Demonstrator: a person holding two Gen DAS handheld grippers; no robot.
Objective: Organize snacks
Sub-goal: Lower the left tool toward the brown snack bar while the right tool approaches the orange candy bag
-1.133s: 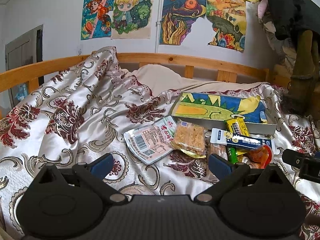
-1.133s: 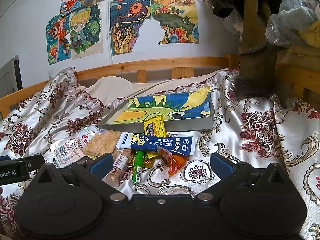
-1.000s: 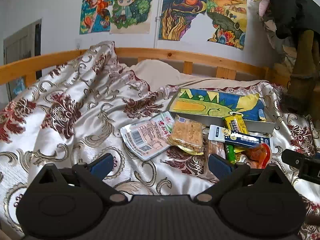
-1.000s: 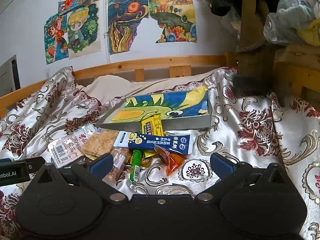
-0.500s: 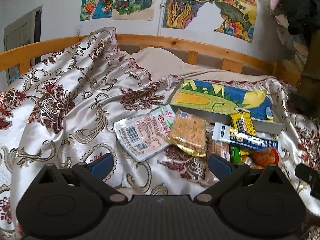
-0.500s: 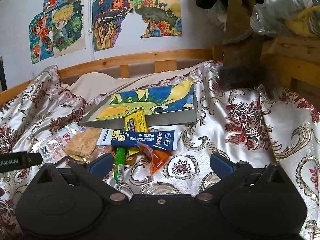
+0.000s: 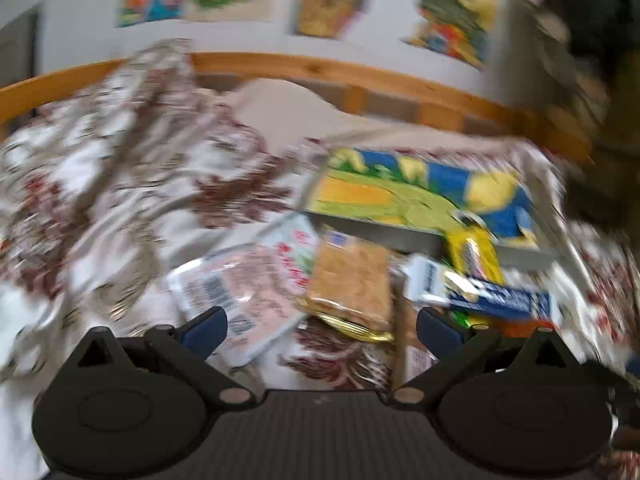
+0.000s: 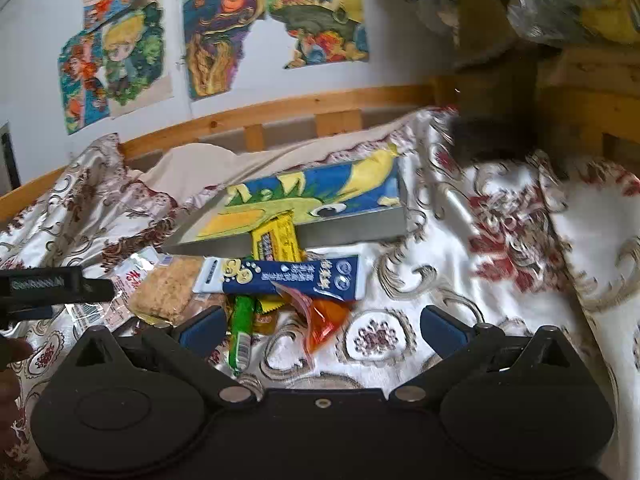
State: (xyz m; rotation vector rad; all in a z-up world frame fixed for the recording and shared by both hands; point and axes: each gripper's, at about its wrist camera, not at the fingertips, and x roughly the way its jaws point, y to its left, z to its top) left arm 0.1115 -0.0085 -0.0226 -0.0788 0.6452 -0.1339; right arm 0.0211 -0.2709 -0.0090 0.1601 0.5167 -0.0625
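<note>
Snack packets lie in a heap on the bed in front of a flat box with a painted dinosaur lid (image 8: 320, 196) (image 7: 420, 196). In the heap are a pink-white packet (image 7: 240, 292), a crispy cake in clear wrap (image 7: 352, 284) (image 8: 164, 292), a blue-white packet (image 8: 280, 276) (image 7: 480, 292), a yellow packet (image 8: 276, 240), a green stick (image 8: 242, 328) and an orange pouch (image 8: 324, 320). My left gripper (image 7: 320, 328) is open and empty just short of the pink packet and cake. My right gripper (image 8: 320, 328) is open and empty over the green stick and orange pouch.
A satin floral bedspread (image 8: 500, 240) covers the bed, bunched high at the left (image 7: 120, 152). A wooden rail (image 8: 280, 116) runs behind, with paintings on the wall above. Part of the left gripper (image 8: 48, 284) shows at the left of the right wrist view.
Both grippers have moved closer to the snack heap. The left wrist view is now motion-blurred. Neither gripper has changed its opening.
</note>
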